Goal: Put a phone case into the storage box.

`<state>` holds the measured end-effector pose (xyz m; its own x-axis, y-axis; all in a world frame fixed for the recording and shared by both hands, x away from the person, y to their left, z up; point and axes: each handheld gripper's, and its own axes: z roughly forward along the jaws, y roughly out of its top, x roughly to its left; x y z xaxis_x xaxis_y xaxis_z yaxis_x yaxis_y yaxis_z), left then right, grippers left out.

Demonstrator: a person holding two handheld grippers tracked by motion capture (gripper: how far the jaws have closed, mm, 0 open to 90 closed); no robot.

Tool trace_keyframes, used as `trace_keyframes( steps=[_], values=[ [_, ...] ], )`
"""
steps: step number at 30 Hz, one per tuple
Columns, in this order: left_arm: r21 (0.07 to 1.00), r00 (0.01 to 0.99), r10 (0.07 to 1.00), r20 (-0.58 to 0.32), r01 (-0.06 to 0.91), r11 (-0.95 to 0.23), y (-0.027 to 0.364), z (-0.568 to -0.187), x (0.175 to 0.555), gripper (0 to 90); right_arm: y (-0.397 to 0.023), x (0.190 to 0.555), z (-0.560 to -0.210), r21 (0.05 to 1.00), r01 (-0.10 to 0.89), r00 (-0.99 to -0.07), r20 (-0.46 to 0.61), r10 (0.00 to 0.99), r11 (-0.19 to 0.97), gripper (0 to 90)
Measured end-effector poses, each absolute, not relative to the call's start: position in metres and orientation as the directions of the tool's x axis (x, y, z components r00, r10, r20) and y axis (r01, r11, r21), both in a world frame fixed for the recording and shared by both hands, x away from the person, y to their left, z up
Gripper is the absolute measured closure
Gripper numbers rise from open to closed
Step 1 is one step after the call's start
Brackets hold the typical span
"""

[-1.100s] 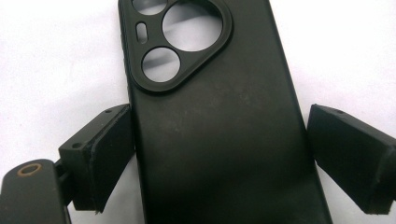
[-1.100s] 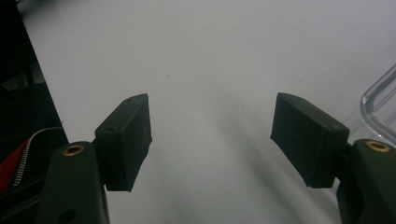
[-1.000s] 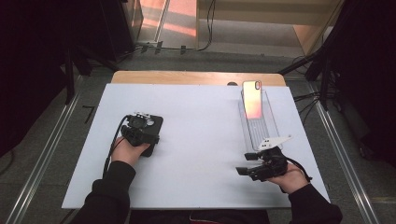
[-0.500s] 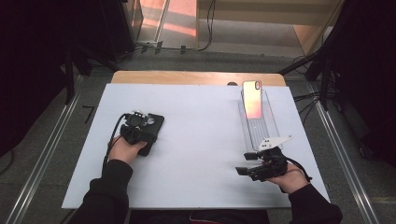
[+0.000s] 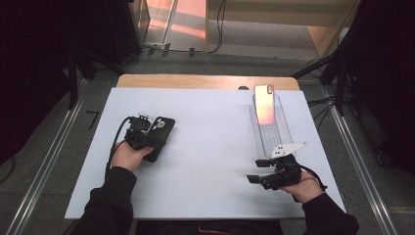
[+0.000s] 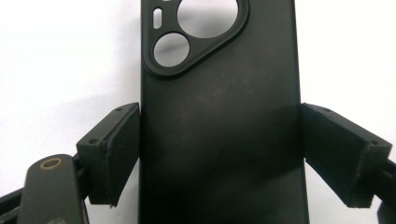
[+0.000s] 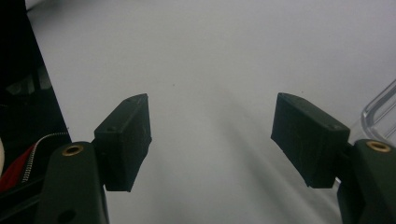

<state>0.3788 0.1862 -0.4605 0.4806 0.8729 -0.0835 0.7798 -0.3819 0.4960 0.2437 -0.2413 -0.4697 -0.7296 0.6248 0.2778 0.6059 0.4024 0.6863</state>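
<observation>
A black phone case (image 6: 219, 70) with a camera cut-out lies back up on the white board, left of centre (image 5: 164, 126). My left gripper (image 6: 219, 112) straddles the case's lower half. Its jaws have just been closing, and both pads now rest against the case's long edges. From above, the left gripper (image 5: 147, 131) sits over the near end of the case. My right gripper (image 7: 212, 100) hovers open over bare board with nothing between its pads. In the high view the right gripper (image 5: 255, 171) is near the front right, pointing left.
A phone (image 5: 264, 104) with a glowing screen leans in a clear plastic tray (image 5: 275, 137) at the back right, just beyond the right hand. The white board (image 5: 210, 147) covers a wooden table; dark stands and cables ring it.
The left gripper has shifted slightly over the case, and the case's far end now shows a little to the right. The right hand has stayed put.
</observation>
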Motion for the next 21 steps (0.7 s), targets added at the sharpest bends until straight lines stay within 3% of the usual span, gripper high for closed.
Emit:
trace_keyframes(
  steps=[21],
  values=[
    [0.583, 0.652, 0.725, -0.22, 0.684, -0.438, 0.162, -0.432, 0.354, 16.0, -0.233, 0.242, -0.455, 0.739, 0.577, -0.733, 0.281, 0.62, 0.347, 23.3]
  ],
)
